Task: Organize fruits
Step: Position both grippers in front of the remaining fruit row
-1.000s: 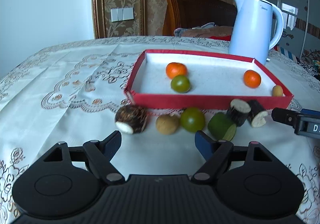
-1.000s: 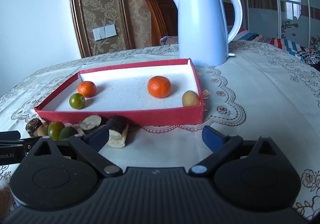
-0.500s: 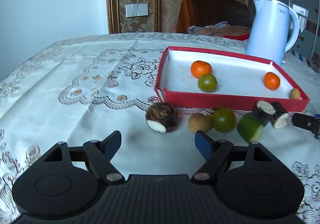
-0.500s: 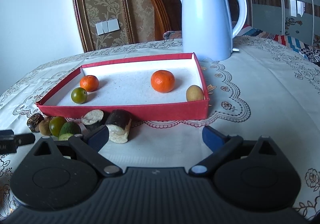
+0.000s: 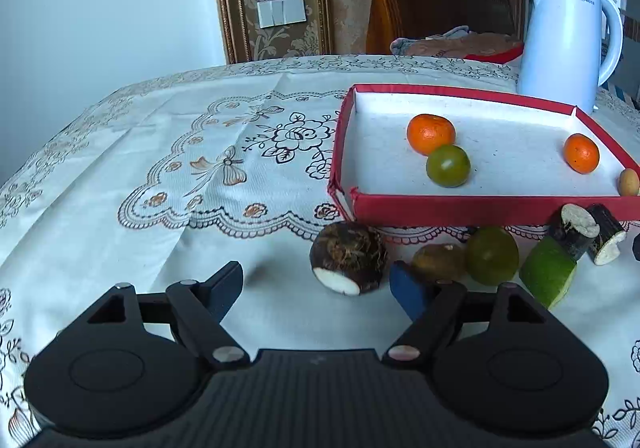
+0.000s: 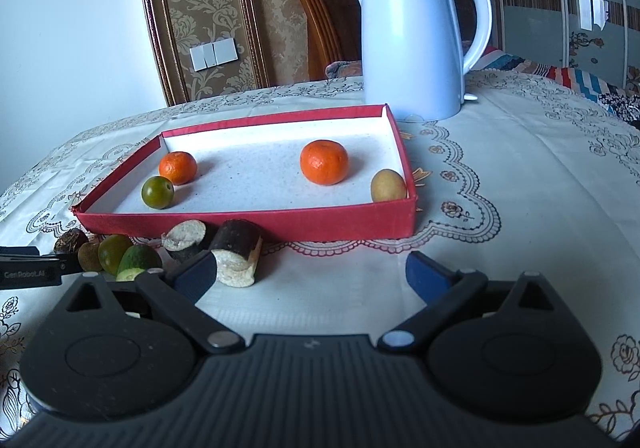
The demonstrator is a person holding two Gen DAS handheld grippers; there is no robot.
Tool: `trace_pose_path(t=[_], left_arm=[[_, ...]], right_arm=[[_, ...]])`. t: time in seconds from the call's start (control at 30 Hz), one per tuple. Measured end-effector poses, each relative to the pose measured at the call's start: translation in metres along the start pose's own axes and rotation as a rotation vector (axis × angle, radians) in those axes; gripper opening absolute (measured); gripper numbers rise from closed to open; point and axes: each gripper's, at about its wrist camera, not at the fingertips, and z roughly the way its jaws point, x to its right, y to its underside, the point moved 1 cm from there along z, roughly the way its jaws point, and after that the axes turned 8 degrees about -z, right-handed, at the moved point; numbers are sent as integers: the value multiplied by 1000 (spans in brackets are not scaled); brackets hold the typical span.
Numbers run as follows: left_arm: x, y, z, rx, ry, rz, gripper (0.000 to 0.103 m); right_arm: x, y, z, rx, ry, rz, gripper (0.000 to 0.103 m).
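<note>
four fruits lie in the red tray (image 5: 472, 208): two oranges, a green citrus, a small tan fruit. six pieces remain on the counter (image 5: 120, 176) along the tray's near edge. left gripper (image 5: 316, 284) fingers released, empty, near the taro (image 5: 348, 256); right gripper (image 6: 312, 272) likewise spread, empty.

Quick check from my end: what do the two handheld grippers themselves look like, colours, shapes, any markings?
Both match: the left gripper and right gripper have matte black ribbed bodies, two round black discs, angled black linkage arms with silver pivot pins, and blue pads on the fingers. White lettering marks the left gripper's side in the right wrist view. No cables, hands or sleeves show.
</note>
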Motion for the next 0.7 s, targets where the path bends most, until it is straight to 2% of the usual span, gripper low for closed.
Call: trace_pose_path(t=[0.7], left_arm=[[-3,-2,7,7,48,1,80]], right_arm=[[-2,0,1,-4,0,-17,101]])
